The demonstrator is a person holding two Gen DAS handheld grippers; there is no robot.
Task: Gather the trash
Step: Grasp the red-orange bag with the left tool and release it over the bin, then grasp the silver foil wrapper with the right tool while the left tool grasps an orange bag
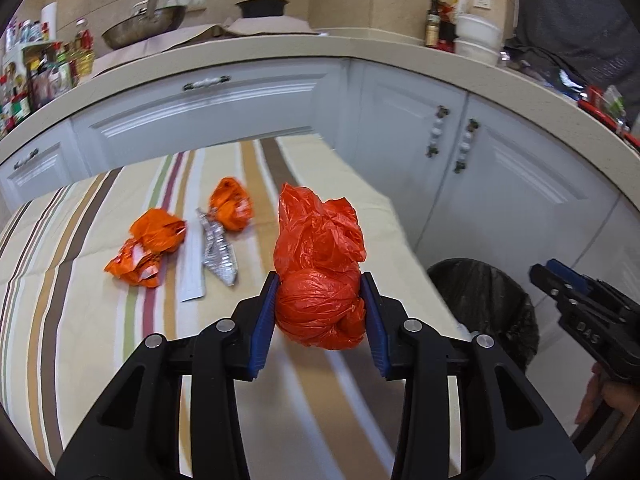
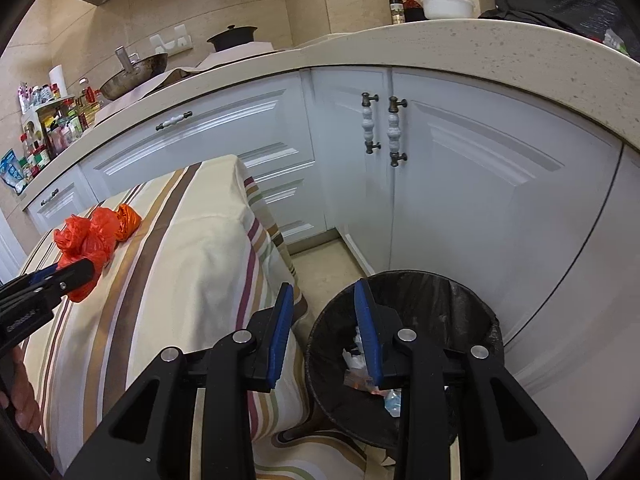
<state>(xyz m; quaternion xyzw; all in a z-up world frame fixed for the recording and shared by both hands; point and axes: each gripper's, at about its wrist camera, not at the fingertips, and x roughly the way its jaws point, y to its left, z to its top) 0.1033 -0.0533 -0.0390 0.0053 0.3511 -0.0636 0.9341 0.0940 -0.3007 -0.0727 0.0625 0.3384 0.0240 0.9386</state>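
Observation:
My left gripper [image 1: 320,284] is shut on a crumpled red plastic bag [image 1: 320,276] and holds it above the striped tablecloth [image 1: 100,320]. The bag also shows in the right wrist view [image 2: 86,240], held by the left gripper [image 2: 60,280]. Two orange wrappers [image 1: 148,246] [image 1: 231,204] and a silver foil wrapper [image 1: 218,252] lie on the table beyond it. My right gripper [image 2: 324,296] is open and empty, above the rim of a black-lined trash bin [image 2: 460,300] that holds scraps. The bin [image 1: 480,300] and the right gripper [image 1: 560,280] also show in the left wrist view.
White cabinets [image 2: 460,184] with ceramic handles stand behind the bin, under a beige counter [image 2: 440,48]. A wok [image 1: 144,26], a black pot [image 1: 262,6], bottles [image 1: 432,22] and spice jars [image 1: 36,76] sit on the counter. The table's corner [image 2: 240,160] drops off beside the bin.

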